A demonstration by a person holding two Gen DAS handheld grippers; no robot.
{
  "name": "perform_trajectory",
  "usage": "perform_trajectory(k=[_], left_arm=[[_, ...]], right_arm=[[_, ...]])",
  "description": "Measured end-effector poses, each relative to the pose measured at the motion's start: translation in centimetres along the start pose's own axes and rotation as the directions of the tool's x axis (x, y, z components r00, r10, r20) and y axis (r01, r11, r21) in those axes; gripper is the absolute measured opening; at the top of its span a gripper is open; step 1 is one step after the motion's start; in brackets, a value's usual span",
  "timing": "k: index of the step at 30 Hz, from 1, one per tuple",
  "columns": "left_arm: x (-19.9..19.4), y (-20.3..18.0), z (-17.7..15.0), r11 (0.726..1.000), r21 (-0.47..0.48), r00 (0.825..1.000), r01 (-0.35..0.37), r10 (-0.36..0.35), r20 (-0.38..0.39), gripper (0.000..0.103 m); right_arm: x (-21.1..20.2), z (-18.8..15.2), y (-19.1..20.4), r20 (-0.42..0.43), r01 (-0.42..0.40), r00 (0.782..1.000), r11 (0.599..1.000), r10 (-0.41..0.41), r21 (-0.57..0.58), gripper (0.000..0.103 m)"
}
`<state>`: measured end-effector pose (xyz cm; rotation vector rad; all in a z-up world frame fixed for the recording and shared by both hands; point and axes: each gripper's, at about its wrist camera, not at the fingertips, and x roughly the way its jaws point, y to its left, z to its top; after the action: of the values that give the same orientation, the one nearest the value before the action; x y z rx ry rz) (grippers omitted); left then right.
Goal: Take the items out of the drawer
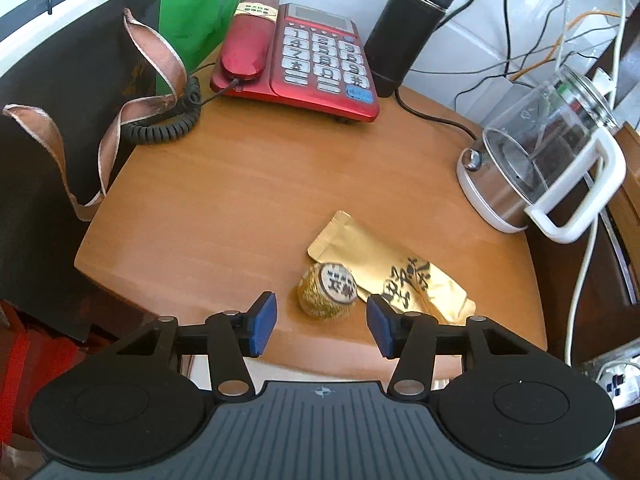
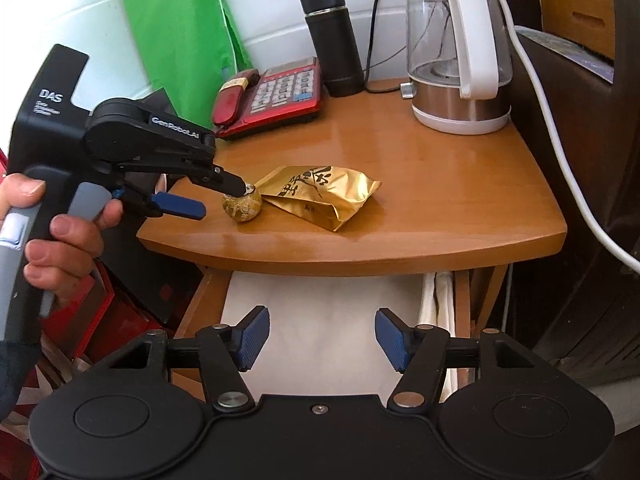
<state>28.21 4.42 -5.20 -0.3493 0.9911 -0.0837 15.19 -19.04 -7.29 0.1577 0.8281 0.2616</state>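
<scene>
Left gripper (image 1: 322, 322) with jaws spread, hovering above the front edge of a wooden nightstand (image 1: 240, 200); a small gold-wrapped ball (image 1: 327, 290) lies on the top just ahead of the gap between the blue pads (image 1: 264, 322), touched by neither. Right gripper (image 2: 322, 338) also spread, holding nothing, poised over the open drawer (image 2: 320, 320) below the top.

Surface. The ball sits near the front edge, touching a gold packet (image 1: 396, 276) printed with black characters, which lies just to its right. At the back edge stand a red phone (image 1: 296, 60) and a black flask (image 1: 408, 28); at the back right corner, a glass kettle (image 1: 532, 160) with a white handle. A black bag (image 1: 60, 128) with ribbon handles stands against the left side, a green bag (image 1: 192, 4) behind it. Cables run along the white wall at the right.

Views compared. The right wrist view alone shows the drawer, pulled out and lined with white cloth; what else it contains cannot be told. It also shows the left gripper (image 2: 224, 196) from the side, in the person's hand (image 2: 60, 232), its tips beside the ball (image 2: 242, 207) and packet (image 2: 320, 196). The left wrist view alone shows the label on the ball's top and the ribbon handles.
</scene>
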Motion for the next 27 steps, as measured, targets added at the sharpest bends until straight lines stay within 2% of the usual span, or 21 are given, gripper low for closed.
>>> perform_trajectory(k=[8, 10, 21, 27], left_arm=[[-1.5, -0.1, -1.8, 0.999, 0.029, 1.0, -0.016, 0.016, -0.008, 0.053], [-1.9, 0.0, -2.3, 0.999, 0.034, 1.0, -0.018, 0.019, -0.012, 0.053], [-3.6, -0.5, -5.5, 0.992, 0.101, 0.996, -0.08, 0.084, -0.031, 0.053], [-4.5, -0.5, -7.2, 0.99, 0.113, 0.995, -0.085, 0.09, -0.04, 0.053]], right_arm=[[-0.2, -0.5, 0.7, -0.011, 0.016, 1.0, 1.0, -0.016, -0.002, 0.059], [-0.3, -0.7, 0.9, -0.016, 0.023, 1.0, 1.0, -0.023, -0.003, 0.062], [-1.0, -1.5, 1.5, -0.035, 0.064, 0.997, 0.998, -0.064, 0.003, 0.062], [-1.2, -2.1, 1.9, -0.049, 0.08, 0.996, 0.997, -0.08, 0.01, 0.063]])
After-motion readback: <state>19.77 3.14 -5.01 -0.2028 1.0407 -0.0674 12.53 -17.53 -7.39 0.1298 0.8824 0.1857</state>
